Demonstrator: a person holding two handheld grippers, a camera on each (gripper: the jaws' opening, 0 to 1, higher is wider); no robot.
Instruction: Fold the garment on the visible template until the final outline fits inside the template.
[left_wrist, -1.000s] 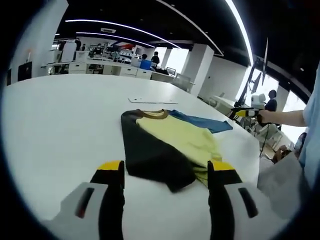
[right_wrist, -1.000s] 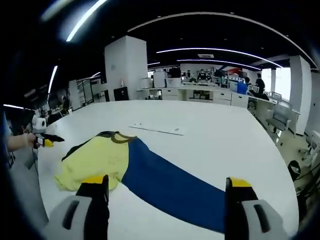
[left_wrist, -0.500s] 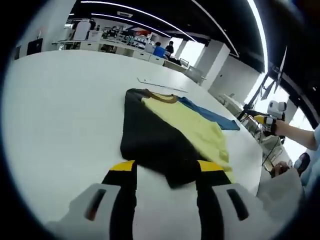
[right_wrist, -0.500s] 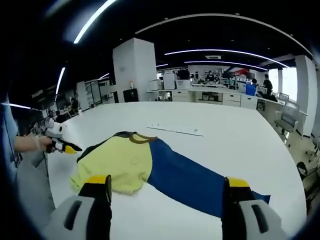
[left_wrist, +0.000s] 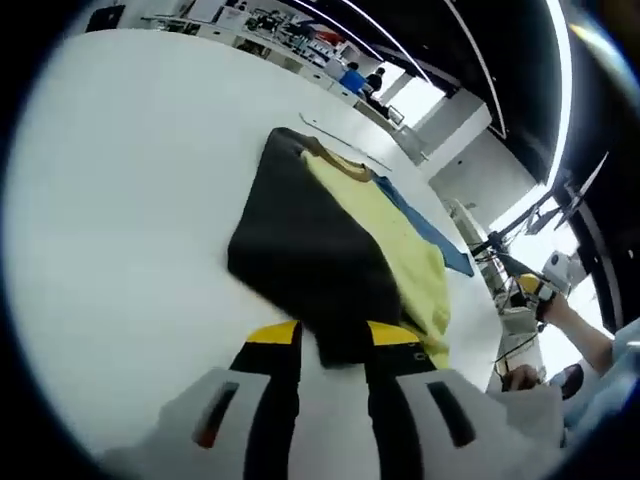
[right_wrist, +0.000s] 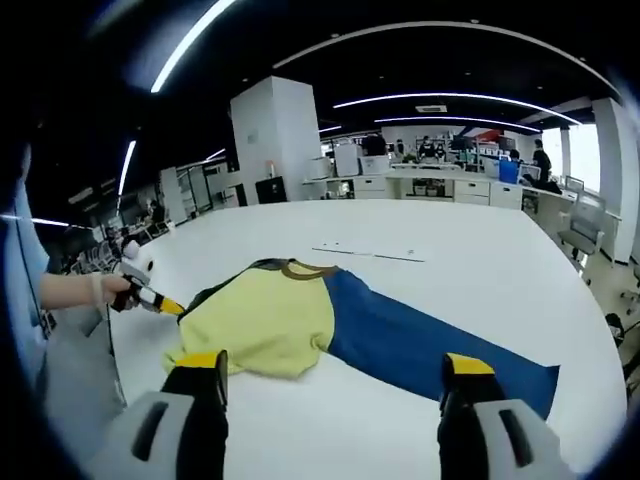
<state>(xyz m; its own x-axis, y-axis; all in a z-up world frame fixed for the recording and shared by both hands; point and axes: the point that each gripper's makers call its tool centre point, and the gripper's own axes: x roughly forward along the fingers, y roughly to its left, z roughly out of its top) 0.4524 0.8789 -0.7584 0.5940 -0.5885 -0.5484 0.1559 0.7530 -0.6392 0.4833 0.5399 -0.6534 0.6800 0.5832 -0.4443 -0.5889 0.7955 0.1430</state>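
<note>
A shirt lies flat on the white table: black sleeve, yellow body, blue sleeve, brown collar. My left gripper is low over the table, its jaws narrowed with a gap still between them and the black cuff in that gap. In the right gripper view, a hand holds the left gripper at the shirt's left edge. My right gripper is wide open in front of the yellow body and blue sleeve, holding nothing. It also appears far right.
A thin pale strip lies on the table beyond the collar, also seen as a strip. The table's edge runs close behind the shirt on the person's side. Office desks and pillars stand in the background.
The left gripper has dropped toward the black sleeve's cuff and its jaws have narrowed around it. The right gripper stays wide open, its view slightly shifted.
</note>
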